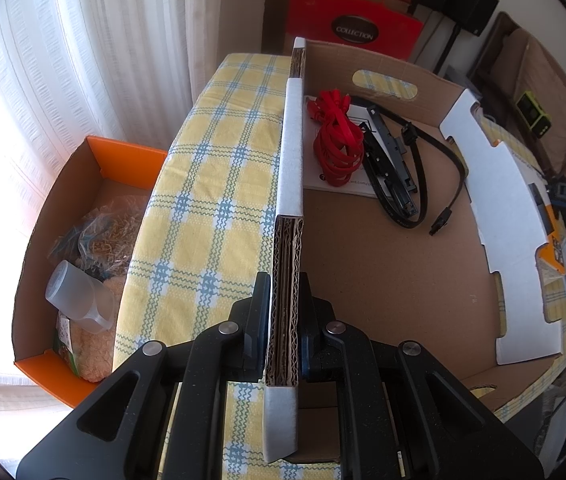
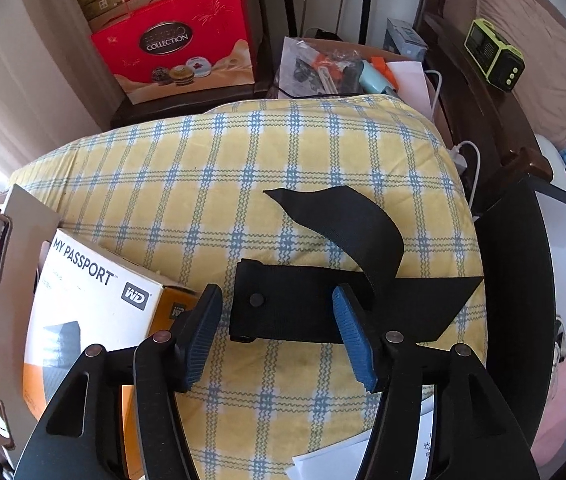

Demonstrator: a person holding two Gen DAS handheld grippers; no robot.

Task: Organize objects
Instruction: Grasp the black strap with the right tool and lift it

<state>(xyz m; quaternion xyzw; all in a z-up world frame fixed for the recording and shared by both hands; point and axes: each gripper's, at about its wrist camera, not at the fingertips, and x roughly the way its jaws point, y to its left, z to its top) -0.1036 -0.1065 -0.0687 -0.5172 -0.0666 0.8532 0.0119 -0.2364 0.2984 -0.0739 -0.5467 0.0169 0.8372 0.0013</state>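
Observation:
My left gripper (image 1: 283,296) is shut on the left wall of a cardboard box (image 1: 289,248) that stands on the yellow checked cloth (image 1: 211,184). Inside the box lie a red cable bundle (image 1: 337,140), a black cable (image 1: 431,172), a black bracket (image 1: 391,160) and a white leaflet (image 1: 335,186). My right gripper (image 2: 277,332) is open and empty, hovering just above a black webbing strap (image 2: 315,304) on the cloth (image 2: 243,168). A white and orange My Passport box (image 2: 91,312) lies just left of it.
An orange box (image 1: 83,240) with a plastic cup and bags sits on the floor at the left. A red Collection bag (image 2: 179,44) stands beyond the table. A tray of clutter (image 2: 335,68) sits behind. A black-edged box (image 2: 523,280) stands at the right. White paper (image 2: 343,456) lies near.

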